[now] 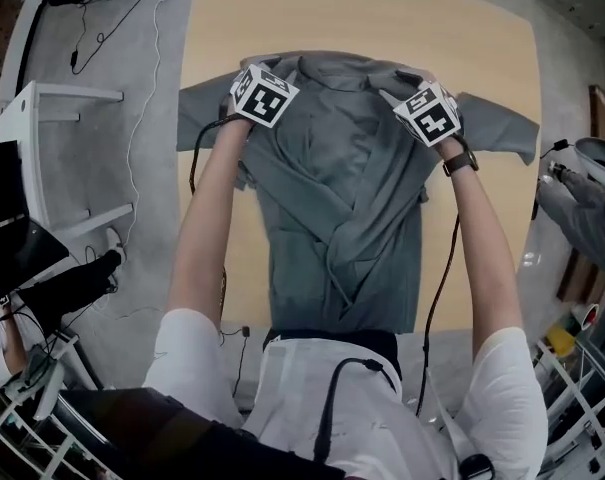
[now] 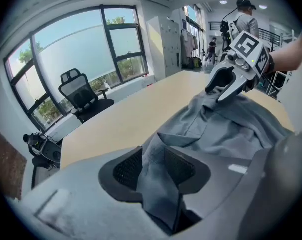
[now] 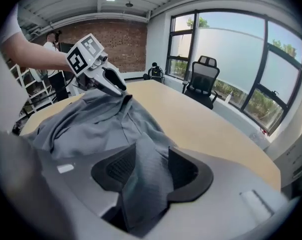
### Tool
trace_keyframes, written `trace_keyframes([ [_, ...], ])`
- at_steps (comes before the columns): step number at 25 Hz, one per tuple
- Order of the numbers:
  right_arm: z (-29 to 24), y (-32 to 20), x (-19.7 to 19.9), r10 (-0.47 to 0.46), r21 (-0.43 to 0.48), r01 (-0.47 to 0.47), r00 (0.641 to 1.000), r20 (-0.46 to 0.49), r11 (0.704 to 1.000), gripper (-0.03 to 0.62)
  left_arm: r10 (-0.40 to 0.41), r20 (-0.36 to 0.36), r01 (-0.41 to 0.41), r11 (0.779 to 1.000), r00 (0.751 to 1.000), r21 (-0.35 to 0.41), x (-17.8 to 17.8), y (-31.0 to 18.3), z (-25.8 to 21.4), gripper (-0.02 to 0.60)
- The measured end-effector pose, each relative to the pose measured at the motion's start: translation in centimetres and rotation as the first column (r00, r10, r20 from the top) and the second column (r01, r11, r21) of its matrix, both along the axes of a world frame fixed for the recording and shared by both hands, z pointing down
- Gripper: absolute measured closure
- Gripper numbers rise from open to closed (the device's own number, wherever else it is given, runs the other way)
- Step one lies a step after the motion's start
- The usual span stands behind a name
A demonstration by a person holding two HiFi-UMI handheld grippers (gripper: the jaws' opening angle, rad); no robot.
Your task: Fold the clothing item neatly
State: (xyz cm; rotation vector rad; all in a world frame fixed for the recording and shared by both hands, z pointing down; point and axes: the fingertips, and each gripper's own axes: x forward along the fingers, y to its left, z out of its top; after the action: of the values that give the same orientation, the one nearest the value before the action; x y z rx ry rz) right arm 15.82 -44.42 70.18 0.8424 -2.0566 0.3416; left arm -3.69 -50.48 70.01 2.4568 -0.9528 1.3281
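Observation:
A grey long-sleeved shirt lies rumpled on the wooden table, its sleeves sticking out left and right. Both grippers are at its far end, a doubled layer of cloth drawn up under them. My left gripper pinches a narrow fold of the shirt between its pads. In my right gripper a wider fold sits loosely between jaws that stand apart. Each gripper view shows the other gripper: the right gripper, the left gripper.
Bare tabletop lies beyond the shirt and on both sides. A white rack and cables stand on the floor at left, clutter at right. An office chair is by the windows. A person stands far back.

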Motion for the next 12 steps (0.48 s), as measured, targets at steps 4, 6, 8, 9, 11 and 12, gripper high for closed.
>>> trace_keyframes([
  [4, 3.1, -0.1, 0.3, 0.011, -0.085, -0.017, 0.998, -0.063, 0.996, 0.411, 0.045, 0.035, -0.043, 0.998, 0.998, -0.036, 1.2, -1.2, 2.8, 0.439],
  [6, 4.1, -0.8, 0.7, 0.027, -0.084, -0.035, 0.995, -0.093, 0.996, 0.505, 0.068, 0.041, -0.067, 0.997, 0.997, -0.041, 1.5, -1.6, 3.5, 0.535],
  [8, 3.9, -1.8, 1.1, 0.043, -0.060, -0.048, 0.996, -0.075, 0.997, 0.554, 0.071, 0.006, -0.071, 0.997, 0.997, -0.030, 2.0, -2.3, 3.4, 0.560],
  [9, 3.4, -2.4, 1.3, 0.060, -0.042, -0.062, 0.997, -0.040, 0.997, 0.557, 0.059, -0.027, -0.059, 0.998, 0.998, -0.017, 2.2, -2.9, 2.8, 0.561],
  [11, 1.6, -4.3, 2.1, 0.116, 0.005, -0.117, 0.992, 0.056, 0.993, 0.562, 0.006, -0.108, -0.004, 1.000, 0.994, 0.016, 2.4, -4.8, 0.9, 0.561],
  [12, 0.7, -5.5, 2.6, 0.149, 0.029, -0.153, 0.983, 0.105, 0.988, 0.568, -0.028, -0.146, 0.032, 0.999, 0.989, 0.027, 2.3, -5.9, -0.1, 0.563],
])
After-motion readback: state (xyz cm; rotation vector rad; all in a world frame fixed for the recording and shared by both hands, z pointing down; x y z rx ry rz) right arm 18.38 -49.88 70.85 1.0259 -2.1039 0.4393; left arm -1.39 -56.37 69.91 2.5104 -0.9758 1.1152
